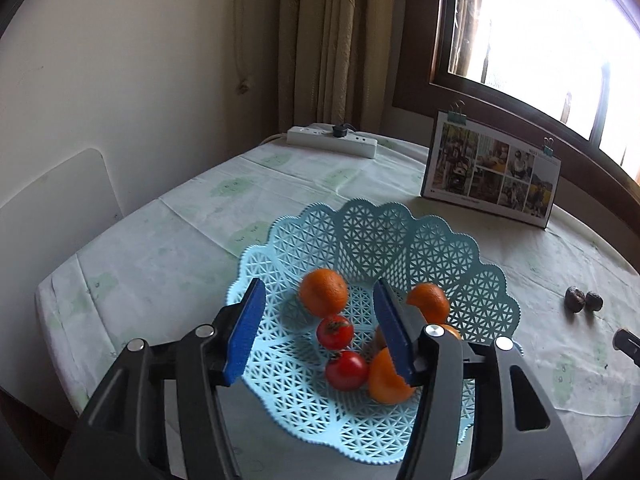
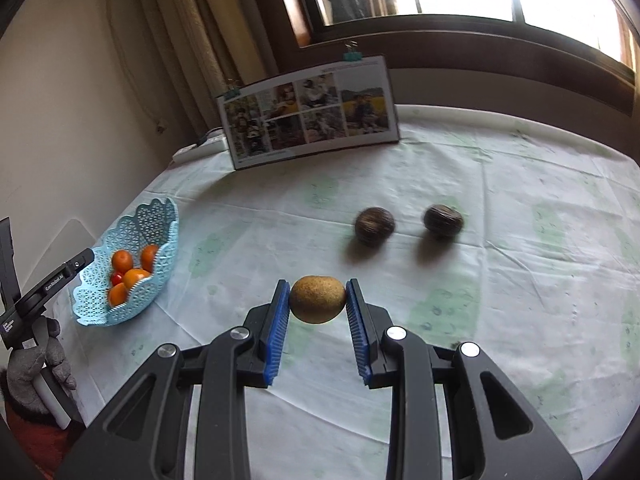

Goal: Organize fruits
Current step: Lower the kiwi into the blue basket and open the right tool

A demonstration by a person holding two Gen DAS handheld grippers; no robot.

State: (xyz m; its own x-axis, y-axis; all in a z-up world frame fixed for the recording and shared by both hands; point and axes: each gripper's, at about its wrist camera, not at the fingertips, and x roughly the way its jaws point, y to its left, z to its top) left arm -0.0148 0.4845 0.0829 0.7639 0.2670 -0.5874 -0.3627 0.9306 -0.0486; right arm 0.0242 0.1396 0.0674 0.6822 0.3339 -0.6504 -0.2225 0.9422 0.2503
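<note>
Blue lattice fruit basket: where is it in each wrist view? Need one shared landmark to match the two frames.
Left wrist: the blue basket fills the lower centre, right under the open left gripper, with oranges and tomatoes inside.
Right wrist: it sits small at the left edge, well left of the right gripper, which is shut on the kiwi.
Shared landmark: the clipped photo board, beyond the basket in the left view, top centre in the right.

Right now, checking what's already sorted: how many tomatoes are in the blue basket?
2. One tomato sits mid-basket below the far orange; the second tomato lies nearer, touching the front orange. Others may hide behind the left gripper.
</note>
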